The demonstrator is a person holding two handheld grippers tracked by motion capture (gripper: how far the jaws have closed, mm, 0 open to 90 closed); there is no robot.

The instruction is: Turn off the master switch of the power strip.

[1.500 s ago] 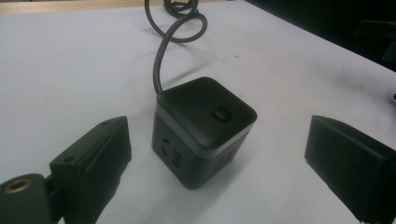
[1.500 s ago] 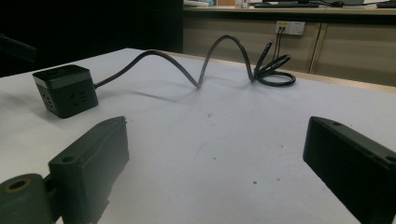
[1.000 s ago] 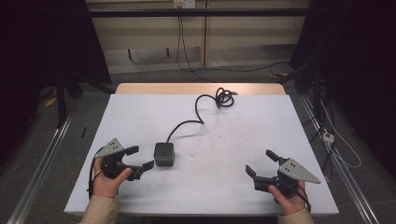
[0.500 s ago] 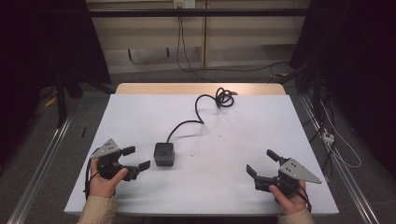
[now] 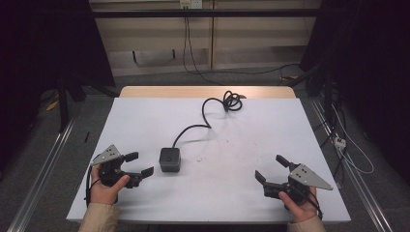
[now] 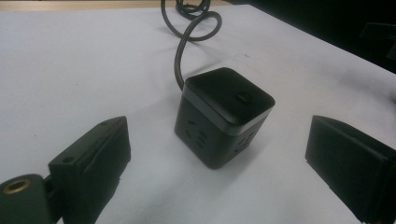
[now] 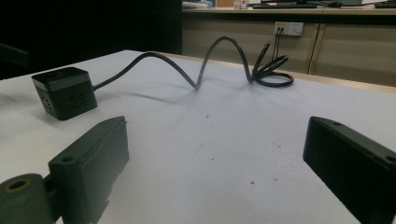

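On the white table (image 5: 145, 121), near its front-left: black cube socket (image 5: 170, 159) just beyond the left gripper (image 5: 138, 164), jaws spread wide, nothing held.

Cube sits upright, apart from both tools; its cord (image 5: 193, 128) runs back to a loose coil (image 5: 232, 102) by the far edge. Left gripper view puts the cube (image 6: 223, 116) between the two jaws but ahead of them, turned corner-on. Right gripper (image 5: 270, 169) rests well off to the right, jaws also wide apart, holding nothing; cube (image 7: 64, 92) far off in its view. Judgement: reach in hand is the left one. Best to rotate the wrist so the pads meet two flat opposite faces, not corners; advance until the body is fully between the pads, stay low, close below the top cap. Mind the cord's pull at the back face.
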